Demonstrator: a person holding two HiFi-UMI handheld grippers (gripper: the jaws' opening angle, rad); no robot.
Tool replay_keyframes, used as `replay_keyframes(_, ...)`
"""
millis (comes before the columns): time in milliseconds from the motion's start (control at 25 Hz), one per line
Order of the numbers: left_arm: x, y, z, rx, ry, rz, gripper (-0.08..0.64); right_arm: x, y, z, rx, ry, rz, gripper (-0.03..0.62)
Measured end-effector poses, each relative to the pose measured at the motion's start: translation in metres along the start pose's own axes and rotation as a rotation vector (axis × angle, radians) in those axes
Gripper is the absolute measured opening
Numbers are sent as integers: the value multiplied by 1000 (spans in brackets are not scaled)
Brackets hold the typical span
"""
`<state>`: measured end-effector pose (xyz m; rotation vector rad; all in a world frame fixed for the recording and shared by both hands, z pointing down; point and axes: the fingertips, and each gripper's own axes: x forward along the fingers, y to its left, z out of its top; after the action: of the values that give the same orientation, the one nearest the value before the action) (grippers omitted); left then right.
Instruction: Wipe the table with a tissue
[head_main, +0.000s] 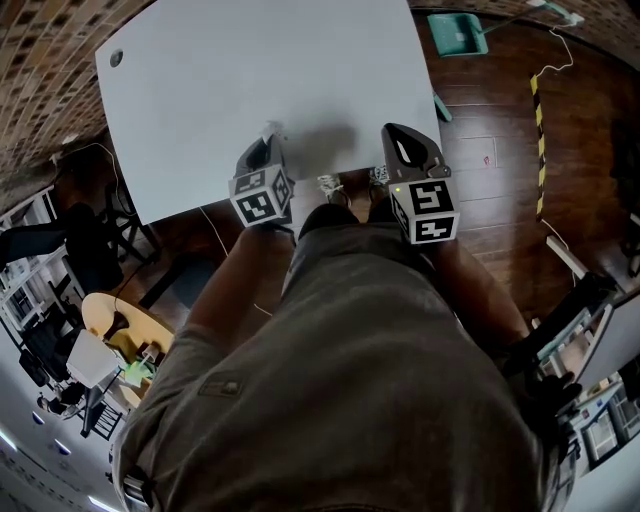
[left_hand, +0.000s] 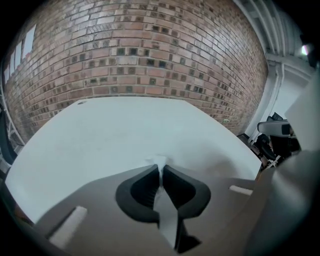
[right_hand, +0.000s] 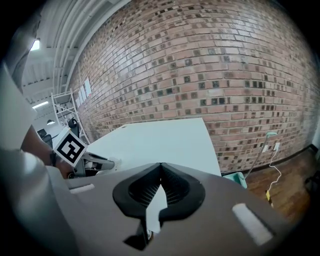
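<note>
The white table (head_main: 250, 70) fills the top of the head view. My left gripper (head_main: 266, 148) hovers over its near edge, shut on a small white tissue (head_main: 270, 131) that pokes out past the fingertips. In the left gripper view, the tissue (left_hand: 159, 160) is pinched at the tips of the left gripper (left_hand: 161, 168), above the table (left_hand: 125, 130). My right gripper (head_main: 404, 140) is at the table's near right corner. In the right gripper view, the right gripper (right_hand: 161, 166) has its jaws together with nothing in them. That view also shows the left gripper (right_hand: 92, 161) at the left.
A brick wall (left_hand: 150, 50) stands behind the table. A green dustpan (head_main: 458, 35) and a yellow-black striped strip (head_main: 538, 130) lie on the wooden floor to the right. A dark chair (head_main: 90, 240) and a round wooden stool (head_main: 120, 325) are at the left.
</note>
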<state>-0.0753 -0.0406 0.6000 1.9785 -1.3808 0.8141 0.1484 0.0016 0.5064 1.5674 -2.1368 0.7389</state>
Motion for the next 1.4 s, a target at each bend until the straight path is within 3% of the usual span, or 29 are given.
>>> replay_keyframes(320, 4, -19, -1, 20, 8, -17, 23, -9, -14, -4, 13, -12, -18, 14)
replay_keyframes(1000, -9, 13, -9, -9, 18, 45, 23, 0, 2, 6, -16, -17, 25, 14)
replay_keyframes(1400, -5, -16, -13, 31, 31, -9, 23, -4, -6, 2, 2, -19, 8, 14)
